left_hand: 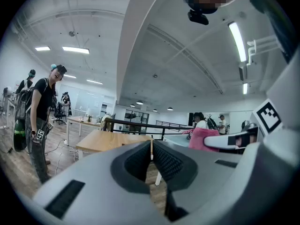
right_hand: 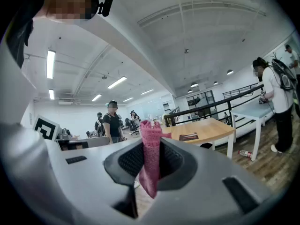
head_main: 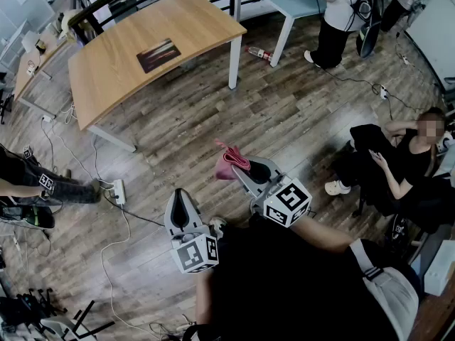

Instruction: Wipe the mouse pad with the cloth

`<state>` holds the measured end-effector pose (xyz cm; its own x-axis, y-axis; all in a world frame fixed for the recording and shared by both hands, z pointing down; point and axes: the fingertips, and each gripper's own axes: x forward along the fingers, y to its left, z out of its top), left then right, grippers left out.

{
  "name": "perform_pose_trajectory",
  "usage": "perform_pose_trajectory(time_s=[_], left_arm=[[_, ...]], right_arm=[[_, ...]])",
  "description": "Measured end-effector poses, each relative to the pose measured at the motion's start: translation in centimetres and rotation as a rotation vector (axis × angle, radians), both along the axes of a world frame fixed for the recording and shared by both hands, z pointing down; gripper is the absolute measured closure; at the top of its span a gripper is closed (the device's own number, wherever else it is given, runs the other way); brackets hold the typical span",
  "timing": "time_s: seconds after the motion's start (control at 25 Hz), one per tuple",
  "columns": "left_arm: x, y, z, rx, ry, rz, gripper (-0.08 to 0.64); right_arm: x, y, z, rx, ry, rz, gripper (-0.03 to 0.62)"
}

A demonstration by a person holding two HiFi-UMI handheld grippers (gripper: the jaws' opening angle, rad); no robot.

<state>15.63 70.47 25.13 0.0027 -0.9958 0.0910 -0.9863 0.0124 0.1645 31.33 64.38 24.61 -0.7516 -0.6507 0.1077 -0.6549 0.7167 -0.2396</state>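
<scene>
The wooden tabletop (head_main: 114,73) stands well apart, the mouse pad (head_main: 158,55) flat on it — close in first. Right gripper (head_main: 250,170) jaws clamp the pink cloth (head_main: 229,163); hold that pinch firm. Left gripper (left_hand: 151,153) jaws are together, empty.

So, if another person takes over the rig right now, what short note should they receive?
Left gripper: shut, with nothing between its jaws.
Right gripper: shut on the pink cloth, which sticks out past the jaws.
Mouse pad: lies flat on the wooden table, across the floor from both grippers.
Done: the cloth is in the gripper.
Left: go to the table, lower the cloth onto the mouse pad and wipe it.
</scene>
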Motion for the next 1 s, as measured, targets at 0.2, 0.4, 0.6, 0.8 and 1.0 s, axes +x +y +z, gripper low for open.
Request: perform_pose_trajectory(time_s=[0.2, 0.4, 0.6, 0.8, 1.0], left_arm=[[-1.9, -0.3, -0.2, 0.010, 0.009, 0.007, 0.529], [-4.1, 0.0, 0.1, 0.010, 0.019, 0.021, 0.529], [-5.9, -0.2, 0.1, 0.030, 0.021, 0.060, 0.529], [-7.1, -0.5, 0.3, 0.035, 0.031, 0.078, 0.529], [-8.0, -2.3, 0.8, 0.022, 0.037, 0.076, 0.529]], right_arm=[[-1.7, -0.2, 0.0, 0.012, 0.005, 0.012, 0.529], [-3.8, 0.2, -0.2, 0.003, -0.007, 0.028, 0.528], [-5.7, 0.3, -0.3, 0.015, -0.007, 0.059, 0.529], [-6.9, 0.3, -0.1, 0.010, -0.002, 0.077, 0.528], [-7.7, -1.3, 1.0, -0.009, -0.004, 0.076, 0.528]])
